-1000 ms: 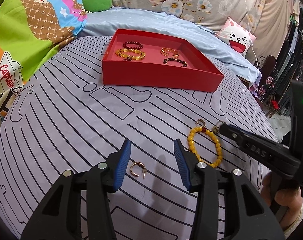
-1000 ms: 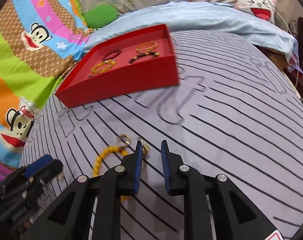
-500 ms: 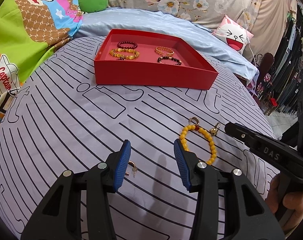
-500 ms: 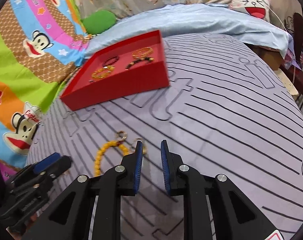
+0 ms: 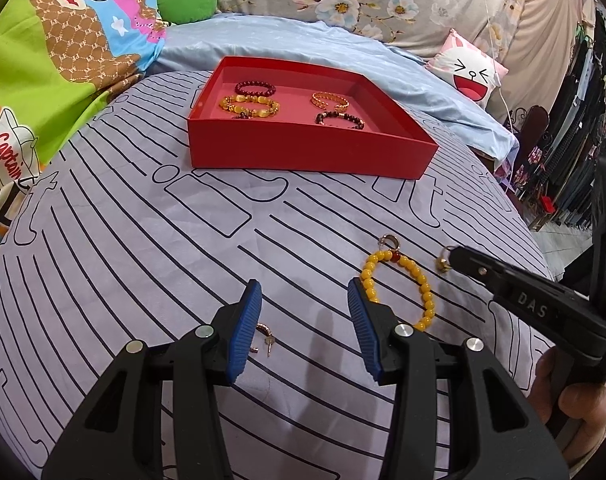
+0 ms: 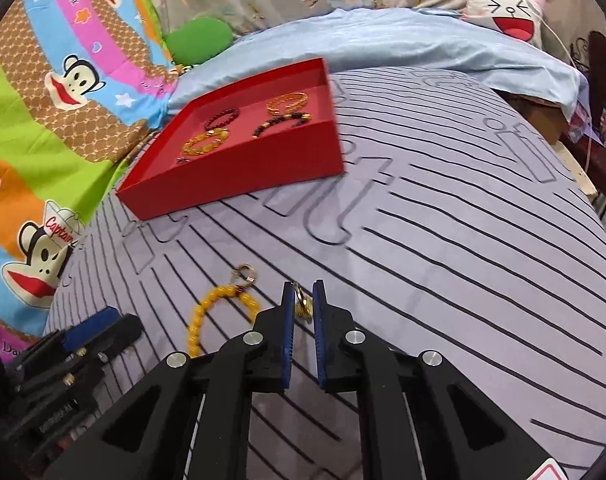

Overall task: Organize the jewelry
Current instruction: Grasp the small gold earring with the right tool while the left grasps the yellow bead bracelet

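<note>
Right claw jaws just closed on gold earring; tray lies ahead-left. Left claw half open, empty.

My ribbed blue rubbery pads sit on matt black plastic arms, pinching a shiny gold metal earring. The glossy yellow bead bracelet lies on smooth matt lilac striped cloth; the red cardboard box looks matt.

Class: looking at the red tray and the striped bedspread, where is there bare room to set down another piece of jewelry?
Free: the red tray's near strip, and bedspread before it. Crowded: the tray's far half with four bracelets, and around the yellow bead bracelet.
</note>
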The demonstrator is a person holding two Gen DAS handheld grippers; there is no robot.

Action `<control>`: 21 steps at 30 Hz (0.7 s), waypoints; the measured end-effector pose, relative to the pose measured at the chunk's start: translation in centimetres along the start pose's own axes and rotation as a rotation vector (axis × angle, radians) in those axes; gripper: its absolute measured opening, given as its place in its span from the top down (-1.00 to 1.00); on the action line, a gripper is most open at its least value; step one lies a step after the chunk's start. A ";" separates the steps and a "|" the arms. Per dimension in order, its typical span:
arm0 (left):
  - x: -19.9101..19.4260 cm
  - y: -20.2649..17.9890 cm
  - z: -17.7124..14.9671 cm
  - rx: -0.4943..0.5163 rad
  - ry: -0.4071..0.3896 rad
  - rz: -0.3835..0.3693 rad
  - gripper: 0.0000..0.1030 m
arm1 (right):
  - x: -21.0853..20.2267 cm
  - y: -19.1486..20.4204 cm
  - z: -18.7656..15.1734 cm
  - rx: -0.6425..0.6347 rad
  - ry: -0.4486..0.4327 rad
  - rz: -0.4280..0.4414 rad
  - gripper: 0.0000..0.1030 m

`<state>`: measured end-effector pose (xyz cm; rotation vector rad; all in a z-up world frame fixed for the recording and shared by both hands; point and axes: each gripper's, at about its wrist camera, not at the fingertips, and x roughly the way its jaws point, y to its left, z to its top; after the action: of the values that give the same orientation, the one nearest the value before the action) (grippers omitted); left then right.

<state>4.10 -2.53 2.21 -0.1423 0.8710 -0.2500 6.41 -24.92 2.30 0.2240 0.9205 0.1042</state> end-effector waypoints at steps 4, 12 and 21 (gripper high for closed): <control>0.2 -0.4 0.0 0.005 0.005 -0.007 0.17 | 0.2 -1.4 -0.7 0.036 0.020 0.000 0.93; 0.3 -1.7 0.0 0.031 0.008 -0.024 0.16 | -0.4 -1.4 -0.7 0.025 -0.003 0.020 0.89; 0.6 -2.4 0.1 0.042 0.017 -0.031 0.12 | 0.0 -0.8 0.3 0.004 -0.010 0.026 0.85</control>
<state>4.20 -5.04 2.34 -0.1144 0.8803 -0.2984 6.64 -25.76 2.29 0.2401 0.9081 0.1255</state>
